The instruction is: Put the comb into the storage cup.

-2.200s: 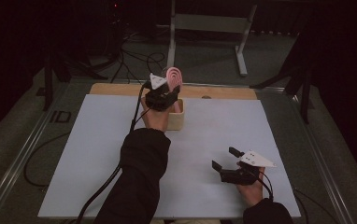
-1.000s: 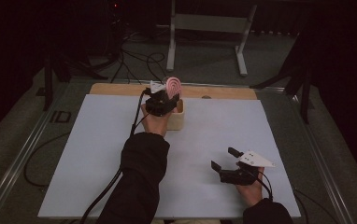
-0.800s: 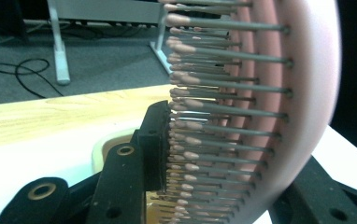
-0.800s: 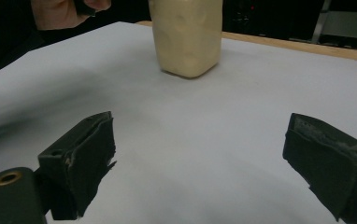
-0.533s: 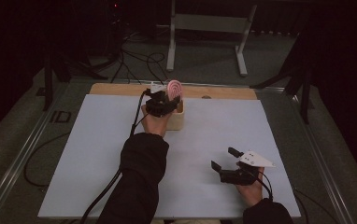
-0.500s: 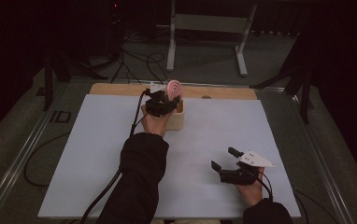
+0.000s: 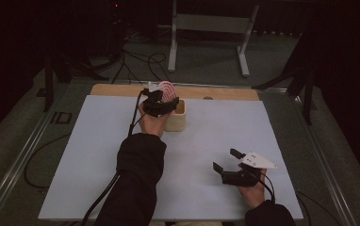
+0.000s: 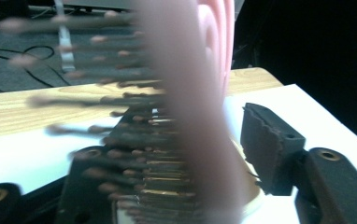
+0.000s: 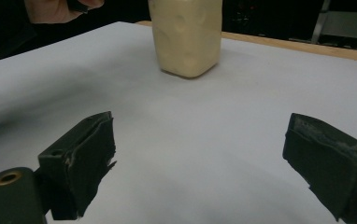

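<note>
A pink hairbrush [image 7: 167, 90] stands upright in a cream cup [image 7: 177, 117] at the far middle of the white sheet. My left gripper [image 7: 161, 106] is at the cup's rim with the brush between its jaws. In the left gripper view the brush [image 8: 200, 93] rises close up, its dark bristles pointing left. My left gripper [image 8: 183, 149] has just been opening, and a gap shows between the right pad and the brush. My right gripper [image 7: 227, 160] rests open and empty near the front right. It [image 9: 195, 158] faces the cup [image 9: 186, 37].
The white sheet [image 7: 98, 155] covers the table, with a wooden strip [image 7: 117, 89] along its far edge. A metal rail [image 7: 22, 160] runs down the left side. Cables and a metal stand [image 7: 206, 28] lie on the floor beyond.
The brush has sunk lower into the cup with my left gripper since the earliest frame. The right hand has kept still.
</note>
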`<state>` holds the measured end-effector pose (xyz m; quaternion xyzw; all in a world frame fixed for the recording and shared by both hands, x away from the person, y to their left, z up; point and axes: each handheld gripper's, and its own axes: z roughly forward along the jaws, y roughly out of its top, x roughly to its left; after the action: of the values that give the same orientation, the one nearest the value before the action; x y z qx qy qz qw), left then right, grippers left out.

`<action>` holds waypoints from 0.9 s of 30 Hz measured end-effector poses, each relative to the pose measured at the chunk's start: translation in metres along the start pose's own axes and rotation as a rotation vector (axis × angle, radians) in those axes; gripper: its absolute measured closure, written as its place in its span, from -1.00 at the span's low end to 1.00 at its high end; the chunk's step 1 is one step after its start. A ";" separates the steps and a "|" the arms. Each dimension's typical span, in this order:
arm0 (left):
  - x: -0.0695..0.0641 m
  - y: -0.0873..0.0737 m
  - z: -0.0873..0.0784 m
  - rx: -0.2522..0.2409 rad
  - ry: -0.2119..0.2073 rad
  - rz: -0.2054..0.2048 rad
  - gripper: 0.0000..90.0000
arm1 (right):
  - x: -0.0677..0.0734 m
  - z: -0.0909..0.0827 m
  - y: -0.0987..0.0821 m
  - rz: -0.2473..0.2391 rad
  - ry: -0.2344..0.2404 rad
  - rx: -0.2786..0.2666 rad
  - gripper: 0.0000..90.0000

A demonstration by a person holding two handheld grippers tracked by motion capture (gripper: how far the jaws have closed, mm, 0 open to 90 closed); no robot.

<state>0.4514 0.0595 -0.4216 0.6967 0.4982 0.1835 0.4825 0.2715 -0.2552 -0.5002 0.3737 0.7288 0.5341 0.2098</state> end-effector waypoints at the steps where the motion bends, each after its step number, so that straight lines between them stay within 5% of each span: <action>1: 0.000 0.000 -0.001 -0.009 0.019 0.003 -0.13 | 0.000 0.000 0.000 0.000 0.000 -0.001 -0.80; 9: 0.000 0.000 -0.002 -0.008 0.085 0.023 -0.63 | 0.000 0.000 0.000 0.000 0.000 -0.001 -0.80; 27: 0.013 -0.006 -0.009 -0.010 0.102 0.035 -0.98 | 0.000 0.000 0.000 -0.001 0.004 0.002 -0.80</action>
<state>0.4472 0.0751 -0.4258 0.6927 0.5089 0.2295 0.4566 0.2716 -0.2547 -0.5006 0.3725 0.7298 0.5341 0.2082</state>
